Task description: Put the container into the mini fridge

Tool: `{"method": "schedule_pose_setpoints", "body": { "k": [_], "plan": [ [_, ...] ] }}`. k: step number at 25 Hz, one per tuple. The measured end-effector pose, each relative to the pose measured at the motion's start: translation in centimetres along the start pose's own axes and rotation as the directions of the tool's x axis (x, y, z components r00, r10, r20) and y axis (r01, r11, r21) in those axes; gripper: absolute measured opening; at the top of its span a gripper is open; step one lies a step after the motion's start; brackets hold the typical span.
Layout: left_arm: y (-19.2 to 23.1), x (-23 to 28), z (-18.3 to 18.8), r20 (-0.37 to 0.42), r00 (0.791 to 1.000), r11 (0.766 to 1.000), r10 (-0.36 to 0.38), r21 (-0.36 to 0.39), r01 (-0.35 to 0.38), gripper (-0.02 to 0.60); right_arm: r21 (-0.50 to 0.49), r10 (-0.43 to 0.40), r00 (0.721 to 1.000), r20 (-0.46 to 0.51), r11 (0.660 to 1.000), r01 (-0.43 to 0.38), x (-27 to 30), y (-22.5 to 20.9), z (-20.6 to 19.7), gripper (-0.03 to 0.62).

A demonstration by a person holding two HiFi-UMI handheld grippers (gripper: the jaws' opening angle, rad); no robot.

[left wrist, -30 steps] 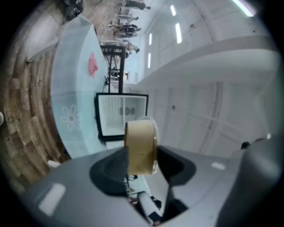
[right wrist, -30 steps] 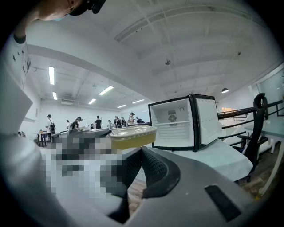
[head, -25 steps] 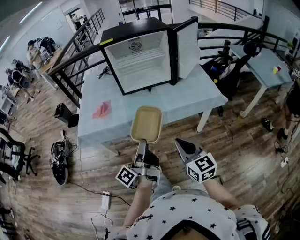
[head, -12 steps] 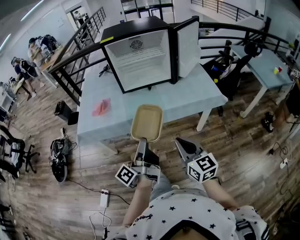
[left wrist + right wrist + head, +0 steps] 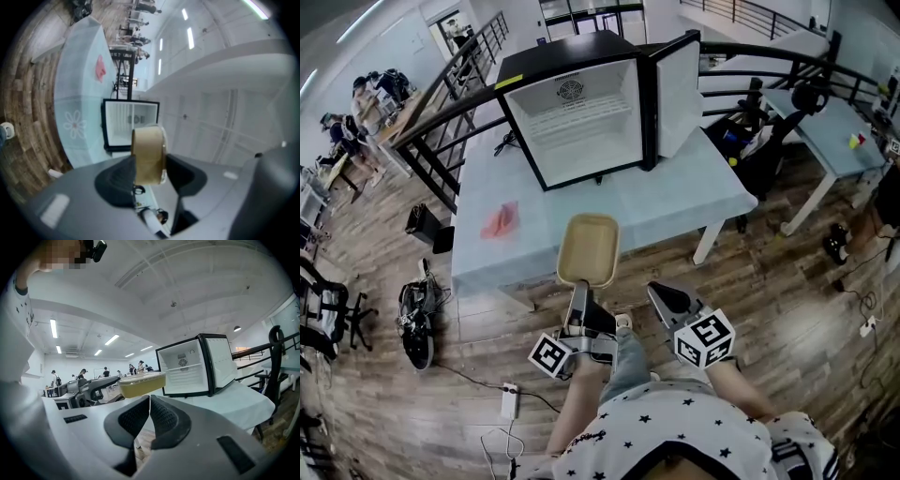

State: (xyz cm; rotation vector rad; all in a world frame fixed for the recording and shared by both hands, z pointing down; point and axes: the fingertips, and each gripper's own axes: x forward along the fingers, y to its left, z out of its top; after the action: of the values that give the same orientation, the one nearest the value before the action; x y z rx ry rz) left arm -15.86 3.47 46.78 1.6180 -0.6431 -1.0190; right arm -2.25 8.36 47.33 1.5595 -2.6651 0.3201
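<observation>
Wood-plank floor (image 5: 769, 281) and a table (image 5: 694, 202) draped in pale blue cloth are seen from above. The mini fridge (image 5: 581, 122) is stood at the table's far side, its door (image 5: 677, 94) swung wide to the right and its white shelf bare. The tan container (image 5: 589, 249) is held in the air over the table's near edge, clamped by one short end between the jaws of the left gripper (image 5: 579, 286), well apart from the fridge opening. The right gripper (image 5: 664, 298) is carried beside it, its jaws pressed together on nothing. Risk is judged to lie chiefly in the one-ended hold: with most of the container's length hung out beyond the pads, it could be tipped or twisted loose if the reach forward is hurried, and any contents could be spilled onto the cloth. The far rim could also be knocked against the fridge's lower frame or shelf edge if it is brought in too low or off-centre. A pink item (image 5: 502, 219) is seen lying to the left, clear of the likely path.
</observation>
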Motion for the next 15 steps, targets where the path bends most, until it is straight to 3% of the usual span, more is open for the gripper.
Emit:
{"method": "schedule_pose_setpoints", "body": {
  "k": [15],
  "plan": [
    [2.9, 10.1, 4.0, -0.013, 1.0, 1.0, -0.008, -0.022, 0.008, 0.202, -0.007, -0.039, 0.999, -0.013, 0.999, 0.039, 7.8, -7.0, 2.8, 0.021]
  ]
}}
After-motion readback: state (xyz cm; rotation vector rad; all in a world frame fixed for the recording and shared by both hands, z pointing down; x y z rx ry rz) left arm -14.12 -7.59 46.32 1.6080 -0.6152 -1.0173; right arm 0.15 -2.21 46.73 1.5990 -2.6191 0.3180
